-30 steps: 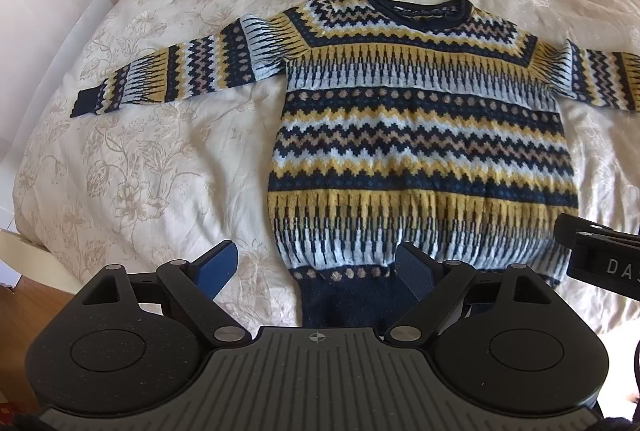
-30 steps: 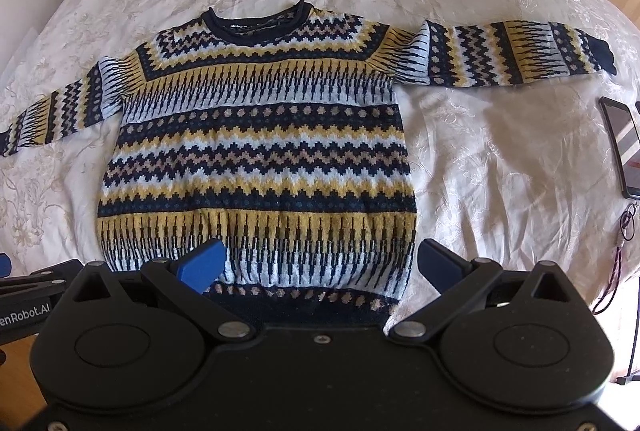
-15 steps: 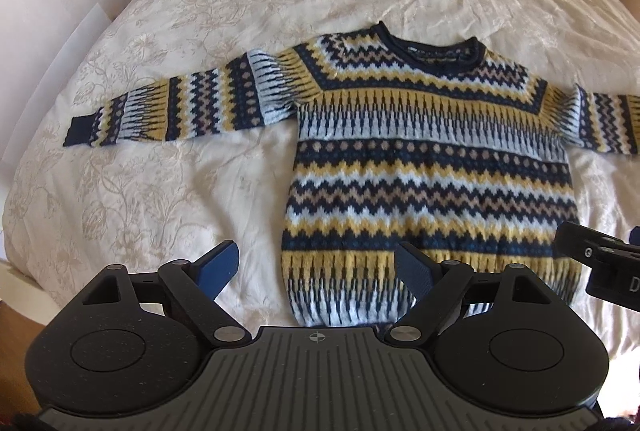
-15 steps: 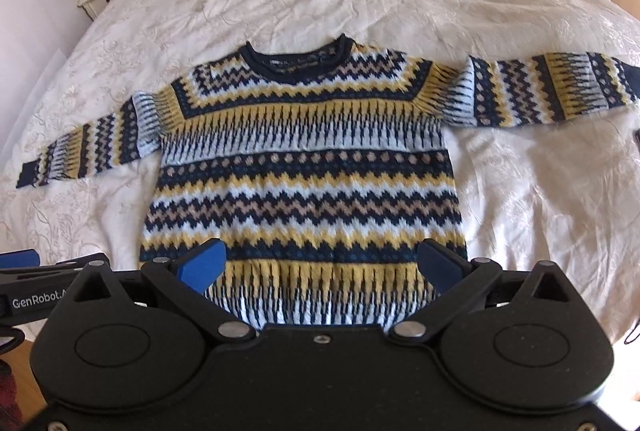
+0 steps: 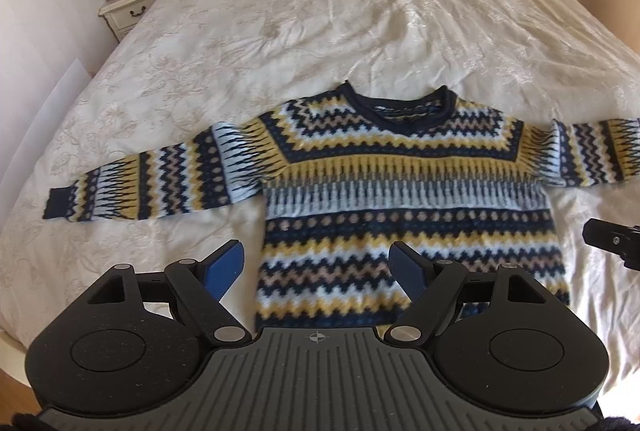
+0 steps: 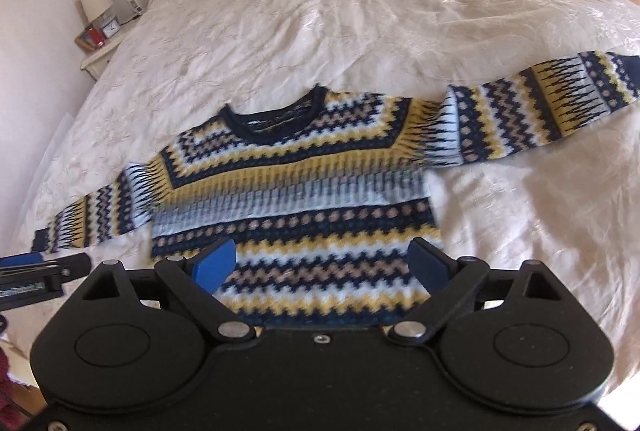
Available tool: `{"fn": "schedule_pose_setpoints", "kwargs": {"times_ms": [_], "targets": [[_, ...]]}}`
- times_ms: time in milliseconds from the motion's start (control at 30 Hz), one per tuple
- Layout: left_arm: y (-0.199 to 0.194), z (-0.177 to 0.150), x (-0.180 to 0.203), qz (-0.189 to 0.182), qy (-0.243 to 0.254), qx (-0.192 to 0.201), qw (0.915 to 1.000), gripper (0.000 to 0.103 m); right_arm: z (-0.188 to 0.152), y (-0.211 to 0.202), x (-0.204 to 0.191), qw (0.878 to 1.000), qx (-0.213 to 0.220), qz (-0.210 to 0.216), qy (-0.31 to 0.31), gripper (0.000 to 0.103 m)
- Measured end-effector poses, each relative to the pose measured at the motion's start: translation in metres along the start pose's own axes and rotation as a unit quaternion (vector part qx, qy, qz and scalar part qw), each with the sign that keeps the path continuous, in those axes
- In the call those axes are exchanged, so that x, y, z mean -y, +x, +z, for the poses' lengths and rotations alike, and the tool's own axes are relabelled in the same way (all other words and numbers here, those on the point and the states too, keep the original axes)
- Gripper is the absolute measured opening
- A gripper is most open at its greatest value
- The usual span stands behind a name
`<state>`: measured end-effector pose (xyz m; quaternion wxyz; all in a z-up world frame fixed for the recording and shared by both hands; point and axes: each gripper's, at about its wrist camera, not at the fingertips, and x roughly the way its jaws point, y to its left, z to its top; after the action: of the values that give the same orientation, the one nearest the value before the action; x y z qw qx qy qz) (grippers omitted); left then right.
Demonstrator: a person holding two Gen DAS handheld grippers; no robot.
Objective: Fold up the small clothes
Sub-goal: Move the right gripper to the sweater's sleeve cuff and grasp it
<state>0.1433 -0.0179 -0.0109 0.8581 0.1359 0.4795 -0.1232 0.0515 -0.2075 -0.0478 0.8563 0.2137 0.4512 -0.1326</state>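
A: Where is the garment located?
B: The patterned sweater (image 5: 404, 199) is laid flat on the bedspread (image 5: 320, 11), sleeves spread.
A: Gripper status?
B: Left gripper (image 5: 318, 265): jaws released, closing, nothing grasped. Right gripper (image 6: 322, 263): likewise, apparently above the blurred hem.

Each wrist view looks steeply down past its own gripper, from near the bed's (image 5: 360, 11) foot. Both share the sweater (image 5: 400, 199) ahead, apparently somewhat blurred in the right view.
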Motion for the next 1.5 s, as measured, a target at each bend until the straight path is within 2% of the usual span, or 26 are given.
{"fn": "schedule_pose_setpoints", "kwargs": {"times_ms": [233, 400, 533, 833, 1000, 1267, 1500], "targets": [[0.012, 0.013, 0.038, 0.016, -0.027, -0.004, 0.9995, 0.079, 0.03, 0.02, 0.072, 1.0, -0.009, 0.004, -0.007, 0.084], [0.021, 0.02, 0.071, 0.032, -0.037, -0.021, 0.9986, 0.079, 0.06, 0.035, 0.134, 1.0, -0.017, -0.009, -0.004, 0.084], [0.031, 0.024, 0.092, 0.038, -0.056, -0.041, 0.9968, 0.079, 0.087, 0.048, 0.186, 1.0, -0.023, -0.01, 0.004, 0.079], [0.039, 0.031, 0.123, 0.062, -0.09, -0.066, 0.9918, 0.079, 0.143, 0.074, 0.288, 0.995, -0.064, -0.076, 0.033, 0.077], [0.042, 0.037, 0.136, 0.072, -0.092, -0.072, 0.9906, 0.079, 0.163, 0.077, 0.321, 0.994, -0.059, -0.086, 0.033, 0.077], [0.045, 0.042, 0.148, 0.082, -0.096, -0.077, 0.989, 0.079, 0.189, 0.071, 0.361, 0.996, -0.023, -0.084, -0.001, 0.077], [0.049, 0.039, 0.149, 0.089, -0.101, -0.089, 0.9869, 0.079, 0.195, 0.086, 0.415, 0.992, -0.027, -0.119, 0.019, 0.077]]}}
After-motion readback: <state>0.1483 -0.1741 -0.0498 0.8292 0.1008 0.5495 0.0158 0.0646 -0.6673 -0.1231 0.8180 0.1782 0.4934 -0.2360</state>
